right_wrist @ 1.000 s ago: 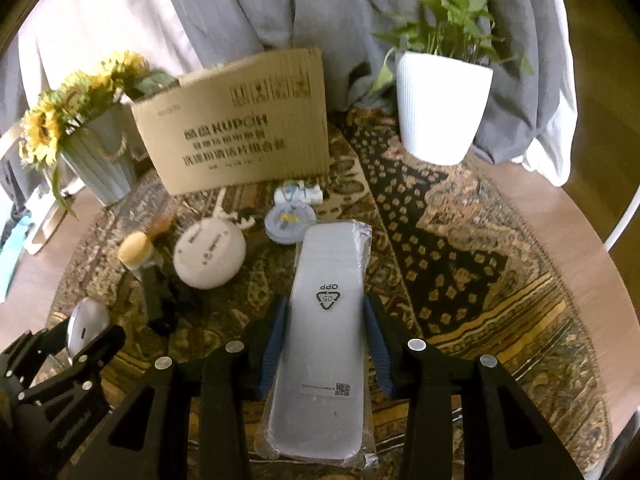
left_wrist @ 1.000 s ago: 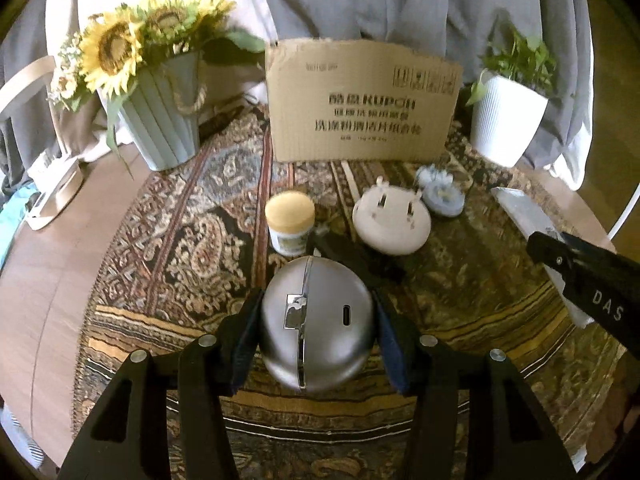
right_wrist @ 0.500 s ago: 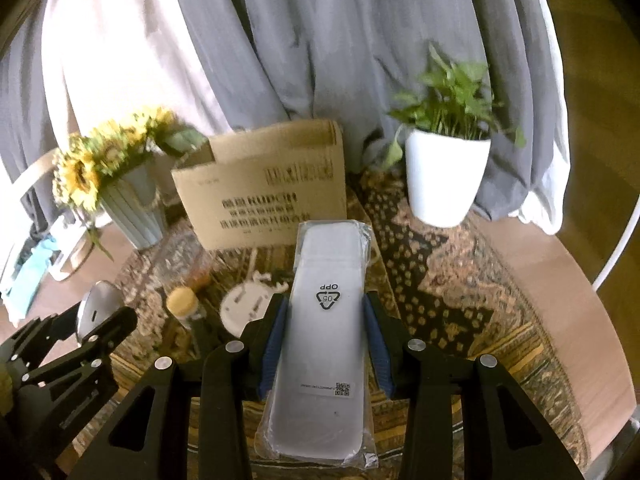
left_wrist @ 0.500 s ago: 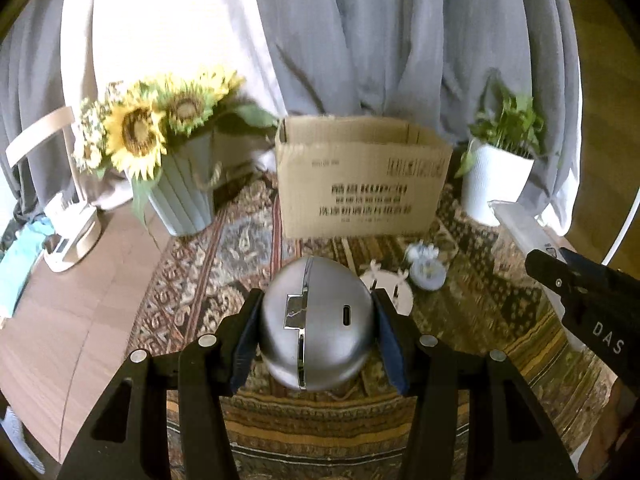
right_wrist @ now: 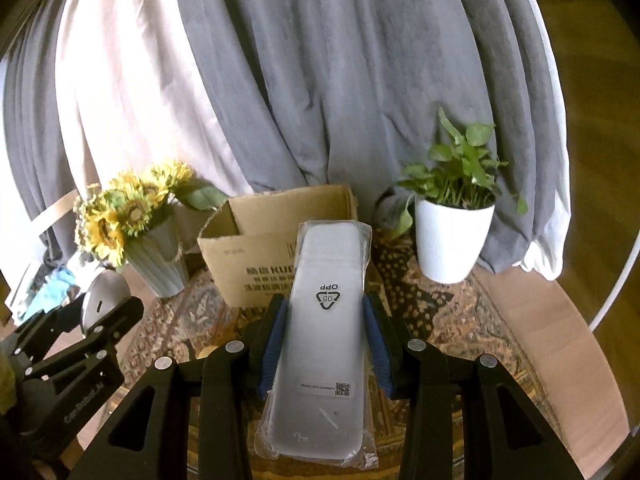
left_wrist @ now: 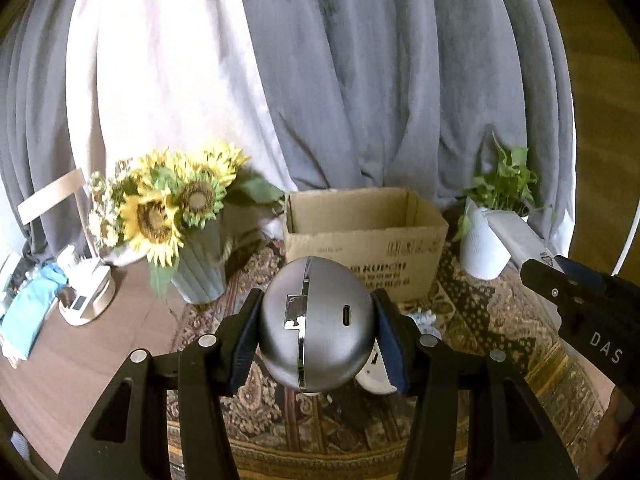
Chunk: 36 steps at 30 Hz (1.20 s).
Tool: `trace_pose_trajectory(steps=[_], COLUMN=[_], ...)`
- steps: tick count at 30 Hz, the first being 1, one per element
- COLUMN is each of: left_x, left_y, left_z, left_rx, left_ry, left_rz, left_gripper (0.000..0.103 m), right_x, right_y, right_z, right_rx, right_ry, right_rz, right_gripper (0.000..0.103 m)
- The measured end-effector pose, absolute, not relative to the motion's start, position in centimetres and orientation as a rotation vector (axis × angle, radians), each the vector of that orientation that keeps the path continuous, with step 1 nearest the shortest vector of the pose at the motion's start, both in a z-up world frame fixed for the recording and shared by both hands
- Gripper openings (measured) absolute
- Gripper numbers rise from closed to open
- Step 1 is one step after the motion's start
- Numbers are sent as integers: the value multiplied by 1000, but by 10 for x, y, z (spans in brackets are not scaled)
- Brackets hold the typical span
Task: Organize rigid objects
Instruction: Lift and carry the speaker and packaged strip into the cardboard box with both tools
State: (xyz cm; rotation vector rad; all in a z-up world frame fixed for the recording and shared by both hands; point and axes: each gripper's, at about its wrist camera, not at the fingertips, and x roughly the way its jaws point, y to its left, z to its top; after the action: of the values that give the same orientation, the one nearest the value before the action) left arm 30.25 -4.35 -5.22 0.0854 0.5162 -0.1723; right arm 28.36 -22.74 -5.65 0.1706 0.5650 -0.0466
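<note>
My left gripper (left_wrist: 316,334) is shut on a round silver device (left_wrist: 316,324) and holds it in the air in front of the open cardboard box (left_wrist: 364,232). My right gripper (right_wrist: 325,344) is shut on a long white device in a clear plastic bag (right_wrist: 326,312), also held up before the box (right_wrist: 256,248). The silver device also shows in the right wrist view (right_wrist: 105,294) at the left. The bagged device shows at the right of the left wrist view (left_wrist: 516,236). A round white object (left_wrist: 370,376) lies on the table, mostly hidden behind my left fingers.
A vase of sunflowers (left_wrist: 176,216) stands left of the box. A white pot with a green plant (right_wrist: 452,236) stands right of it. The patterned tablecloth (left_wrist: 500,344) covers the round table. Grey and white curtains (right_wrist: 320,80) hang behind.
Both grippers have risen well above the table with their loads. The box's open top has come into view, and the small items on the cloth have dropped out of sight.
</note>
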Motion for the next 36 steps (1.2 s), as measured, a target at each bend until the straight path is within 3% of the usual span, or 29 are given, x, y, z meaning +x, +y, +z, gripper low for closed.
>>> trace_pose_trajectory(steps=[20,36], left_x=[350,434], left_y=[-58,-73], left_z=[-9,-4], left_rx=[129,198], left_ry=[431,471], left_rz=[-152,-202], left_gripper=[53,53], right_x=[336,420], right_y=[-235,-242], right_z=[-10,0], right_rx=[155,106], right_ry=[491,523], right_rz=[52,131], right_gripper=[40,40])
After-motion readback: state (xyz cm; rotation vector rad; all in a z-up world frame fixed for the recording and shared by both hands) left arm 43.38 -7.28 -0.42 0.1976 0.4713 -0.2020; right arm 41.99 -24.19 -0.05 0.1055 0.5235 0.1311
